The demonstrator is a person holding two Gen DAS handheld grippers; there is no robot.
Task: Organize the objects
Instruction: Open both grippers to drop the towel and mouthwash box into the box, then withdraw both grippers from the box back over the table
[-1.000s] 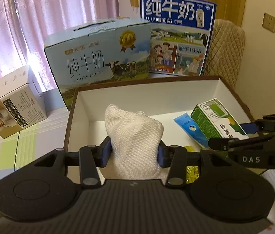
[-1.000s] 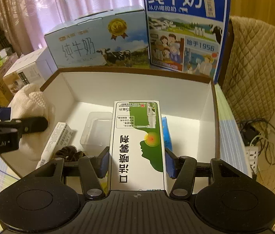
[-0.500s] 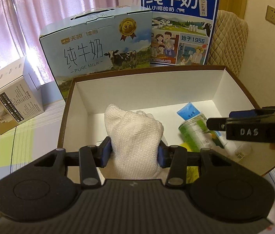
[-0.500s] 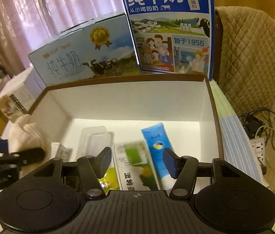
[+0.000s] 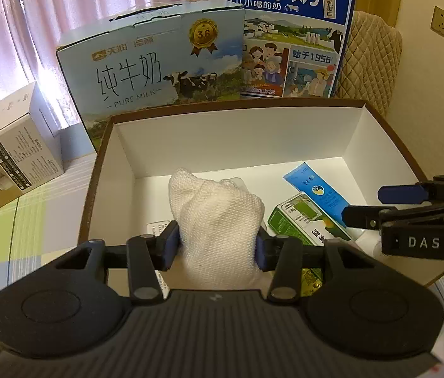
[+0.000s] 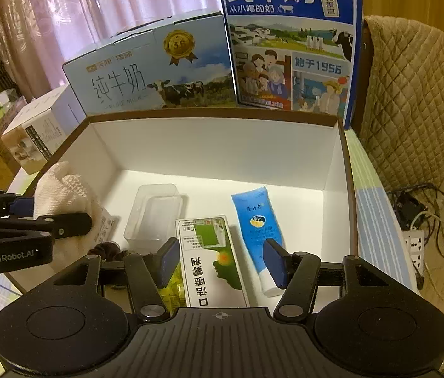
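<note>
My left gripper (image 5: 217, 242) is shut on a bunched white knitted cloth (image 5: 219, 217) and holds it over the near left part of the open white box (image 5: 234, 138). The cloth also shows in the right wrist view (image 6: 64, 189). My right gripper (image 6: 222, 261) is open and empty above the box's near side. A green and white carton (image 6: 212, 261) lies flat on the box floor under it, with a blue tube (image 6: 258, 230) beside it on the right. A clear plastic case (image 6: 154, 214) lies left of the carton.
Two milk cartons stand behind the box: a light blue one (image 5: 156, 72) and a dark blue one (image 5: 291, 31). A small white box (image 5: 11, 148) sits on the tablecloth at left. A quilted chair (image 6: 411, 104) and cables with a power strip (image 6: 417, 245) are on the right.
My right gripper opened and let go of the green and white carton, which now lies flat in the box. It then drew back. My left gripper kept its hold on the cloth.
</note>
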